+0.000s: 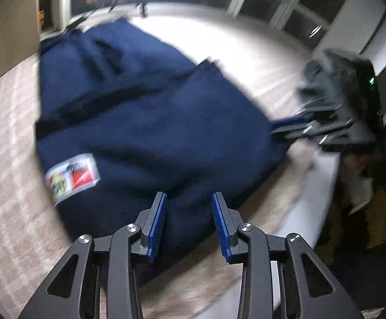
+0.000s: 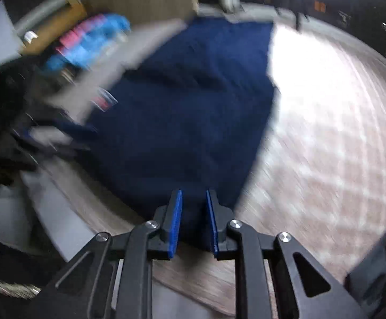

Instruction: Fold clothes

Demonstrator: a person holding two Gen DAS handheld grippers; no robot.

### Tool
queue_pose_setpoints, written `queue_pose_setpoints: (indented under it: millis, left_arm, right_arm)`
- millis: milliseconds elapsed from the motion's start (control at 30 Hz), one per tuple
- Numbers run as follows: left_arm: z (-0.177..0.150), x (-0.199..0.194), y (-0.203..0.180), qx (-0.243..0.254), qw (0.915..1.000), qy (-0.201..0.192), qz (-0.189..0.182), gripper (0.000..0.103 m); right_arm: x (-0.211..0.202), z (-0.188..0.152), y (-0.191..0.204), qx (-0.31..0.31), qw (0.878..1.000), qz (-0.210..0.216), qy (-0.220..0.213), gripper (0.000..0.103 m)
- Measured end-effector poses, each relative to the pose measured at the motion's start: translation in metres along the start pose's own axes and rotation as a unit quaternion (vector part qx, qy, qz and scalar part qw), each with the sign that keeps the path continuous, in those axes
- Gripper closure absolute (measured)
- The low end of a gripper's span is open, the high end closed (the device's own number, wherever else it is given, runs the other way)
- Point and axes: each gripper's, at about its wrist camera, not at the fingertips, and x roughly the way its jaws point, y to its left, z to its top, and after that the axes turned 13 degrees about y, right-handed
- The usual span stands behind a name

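Navy blue garment [image 1: 145,111]: I see soft matt cloth with a glossy printed patch [image 1: 71,178]. Pale checked cover [image 1: 12,143]: woven cloth. My left gripper [image 1: 189,222]: matt black plastic, ribbed blue pads [image 1: 157,223], shiny metal rivets.

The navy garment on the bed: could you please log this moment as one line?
navy garment: bunched on bed cover | left gripper: fabric between jaws, near edge | right gripper: fabric between jaws, near edge | views blurred

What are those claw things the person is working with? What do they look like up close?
Each is a black two-finger claw. The left gripper and the right gripper both have angular black linkage arms with triangular cut-outs, round silver pivot bolts and flat bright blue pads lining the inner faces of the fingers. No cables or sleeves show clearly.
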Motion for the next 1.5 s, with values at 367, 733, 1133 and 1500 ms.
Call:
queue_pose_setpoints:
  millis: [367,733,1133,1500]
  left_arm:
    - [-0.009,-0.092,0.058,-0.096,0.9942,-0.047,-0.012,0.073]
    - [0.059,-0.181,0.096,-0.104,0.9844,-0.136,0.041,0.062]
    - [0.185,-0.117,0.174,-0.143,0.9802,-0.114,0.076,0.058]
    - [0.253,-0.017,0.266,-0.203,0.9769,-0.055,0.039,0.058]
  right_arm:
    - [-0.099,0.007,-0.039,0.081,0.993,-0.032,-0.074,0.085]
    - [-0.186,0.097,-0.01,0.001,0.97,-0.101,-0.223,0.042]
    - [-0.104,0.24,-0.074,0.083,0.98,-0.087,-0.159,0.042]
    - [0.024,0.33,-0.148,0.11,0.99,-0.041,-0.084,0.042]
